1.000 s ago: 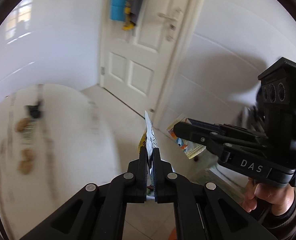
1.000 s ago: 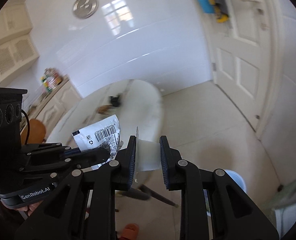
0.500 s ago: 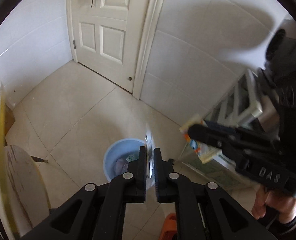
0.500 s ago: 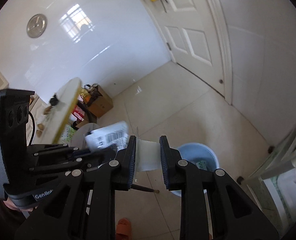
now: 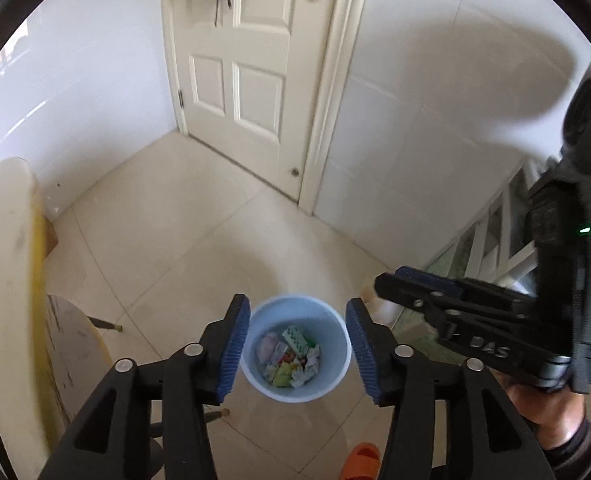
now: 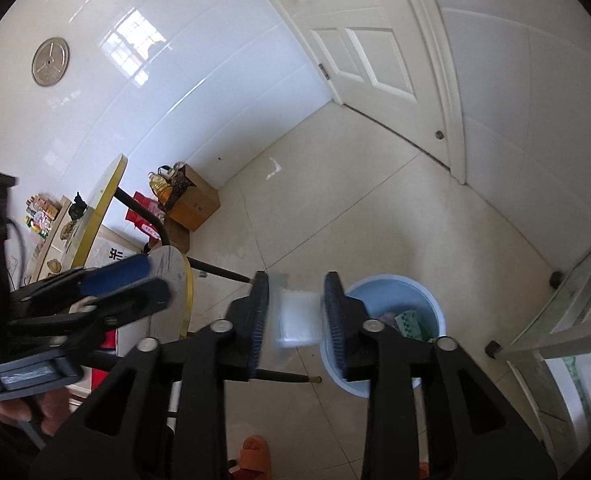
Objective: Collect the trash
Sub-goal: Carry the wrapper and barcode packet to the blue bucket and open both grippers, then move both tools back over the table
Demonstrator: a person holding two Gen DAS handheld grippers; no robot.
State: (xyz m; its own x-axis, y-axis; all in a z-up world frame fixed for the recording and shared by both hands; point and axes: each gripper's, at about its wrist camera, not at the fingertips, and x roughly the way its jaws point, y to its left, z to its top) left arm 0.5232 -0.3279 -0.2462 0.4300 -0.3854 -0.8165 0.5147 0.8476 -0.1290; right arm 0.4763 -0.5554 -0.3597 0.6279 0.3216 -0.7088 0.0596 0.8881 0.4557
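Observation:
A light blue bin (image 5: pixel 296 354) stands on the tiled floor, holding several wrappers and crumpled papers (image 5: pixel 291 354). My left gripper (image 5: pixel 297 346) is open and empty, directly above the bin. My right gripper (image 6: pixel 296 314) has its jaws parted with a blurred translucent white cup (image 6: pixel 295 316) between them; the cup looks loose, left of the bin (image 6: pixel 391 312). The right gripper also shows in the left wrist view (image 5: pixel 435 296), to the right of the bin. The left gripper shows in the right wrist view (image 6: pixel 127 280), open.
A round table (image 6: pixel 95 208) with a yellow edge and dark legs stands at the left, with a round stool (image 6: pixel 171 276) beside it. A cardboard box (image 6: pixel 193 204) sits by the wall. A white door (image 5: pixel 247 48) is ahead. A glass cabinet (image 5: pixel 491 240) is at the right. An orange slipper (image 5: pixel 361 456) lies below.
Both grippers swung from the table to above the bin. The left gripper opened and its wrapper is gone from the jaws. The right jaws widened around the cup.

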